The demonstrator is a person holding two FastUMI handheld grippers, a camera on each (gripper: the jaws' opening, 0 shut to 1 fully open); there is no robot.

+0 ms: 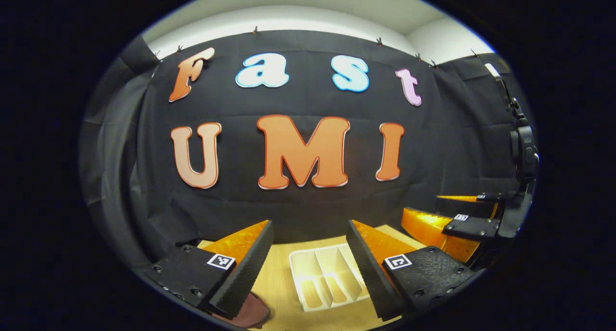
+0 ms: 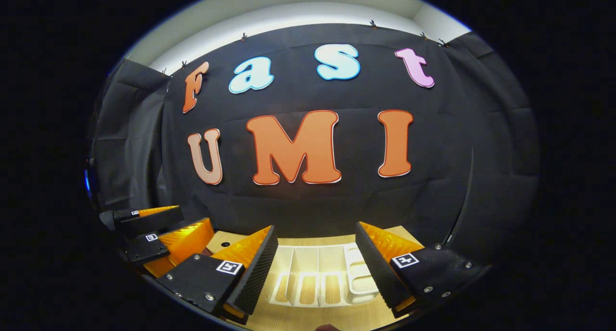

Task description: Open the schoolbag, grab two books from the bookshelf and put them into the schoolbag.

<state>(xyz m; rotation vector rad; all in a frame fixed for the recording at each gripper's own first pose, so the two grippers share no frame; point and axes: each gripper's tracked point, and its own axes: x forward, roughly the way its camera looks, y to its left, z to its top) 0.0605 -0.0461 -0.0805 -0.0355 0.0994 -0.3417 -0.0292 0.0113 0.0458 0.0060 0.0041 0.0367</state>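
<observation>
Left tongs (image 1: pixel 309 268) spread wide, gripping nothing, hovering above the pale wooden surface (image 1: pixel 279 283). Ahead between the fingers, a white bookshelf (image 1: pixel 327 275) with upright dividers, standing near the surface's far edge against the black cloth wall (image 1: pixel 288 210). A dark reddish thing (image 1: pixel 250 311) just under the left finger, too cropped to identify. Off to the right in the left gripper view, the right tongs (image 1: pixel 457 210), held level and parted.

Right tongs (image 2: pixel 317 266) likewise spread wide and holding nothing, above the same surface (image 2: pixel 308 319), facing the white bookshelf (image 2: pixel 332 273) near the far edge. At the left side of the right gripper view, the left tongs (image 2: pixel 159 225), apart from the shelf. Books and schoolbag not identifiable.
</observation>
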